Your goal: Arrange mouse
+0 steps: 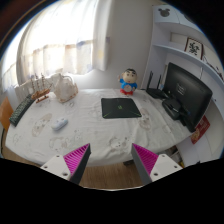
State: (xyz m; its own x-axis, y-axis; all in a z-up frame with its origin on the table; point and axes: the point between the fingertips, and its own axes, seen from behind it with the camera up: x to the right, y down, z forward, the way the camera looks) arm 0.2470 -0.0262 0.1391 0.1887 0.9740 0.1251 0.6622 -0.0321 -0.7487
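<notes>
The mouse rests on the white tabletop, well ahead and left of the fingers, apart from the black mouse pad at centre. The fingers are spread wide, holding nothing. A monitor stands at the right; a keyboard lies at the left.

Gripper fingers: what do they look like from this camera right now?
The gripper shows two fingers with magenta, ridged, wedge-shaped pads on the inner faces, backed by pale, whitish outer shells. No cables, markings, hand or sleeve are visible in this view.
</notes>
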